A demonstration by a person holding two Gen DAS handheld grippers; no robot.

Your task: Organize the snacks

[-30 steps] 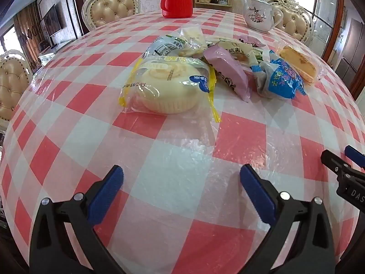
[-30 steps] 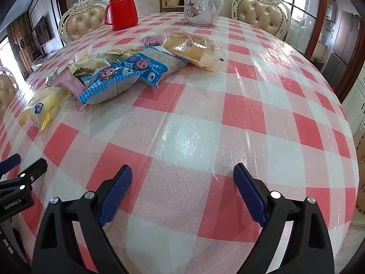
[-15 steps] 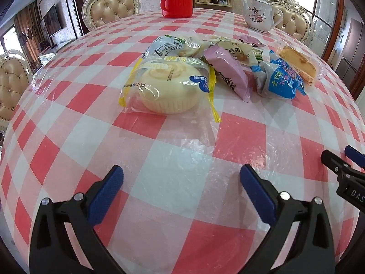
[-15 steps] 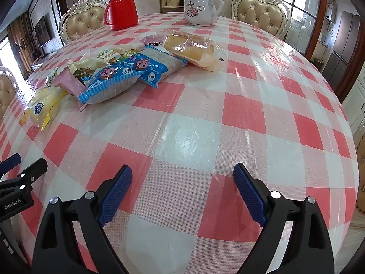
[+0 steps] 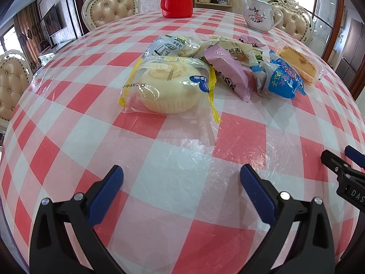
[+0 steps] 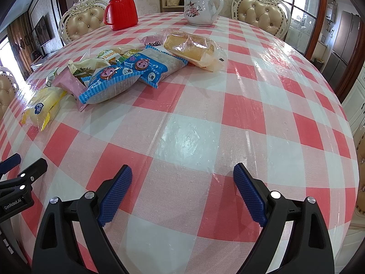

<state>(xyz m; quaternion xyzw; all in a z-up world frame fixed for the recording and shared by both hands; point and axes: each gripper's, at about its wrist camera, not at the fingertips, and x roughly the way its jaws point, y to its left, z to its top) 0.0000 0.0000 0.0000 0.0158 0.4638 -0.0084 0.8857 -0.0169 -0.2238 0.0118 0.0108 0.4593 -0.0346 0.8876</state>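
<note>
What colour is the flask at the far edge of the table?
The flask is solid red, ribbed body, seen best in the right wrist view.

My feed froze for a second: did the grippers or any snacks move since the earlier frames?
Nothing visibly changed. The left gripper and right gripper are open over the tablecloth as before, holding nothing, and the snacks lie where they were.

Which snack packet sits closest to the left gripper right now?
The round pale cake in the clear yellow-edged wrapper. It lies at the pile's near edge, straight ahead of the open left gripper; the other packets lie behind it or off to its right.
</note>
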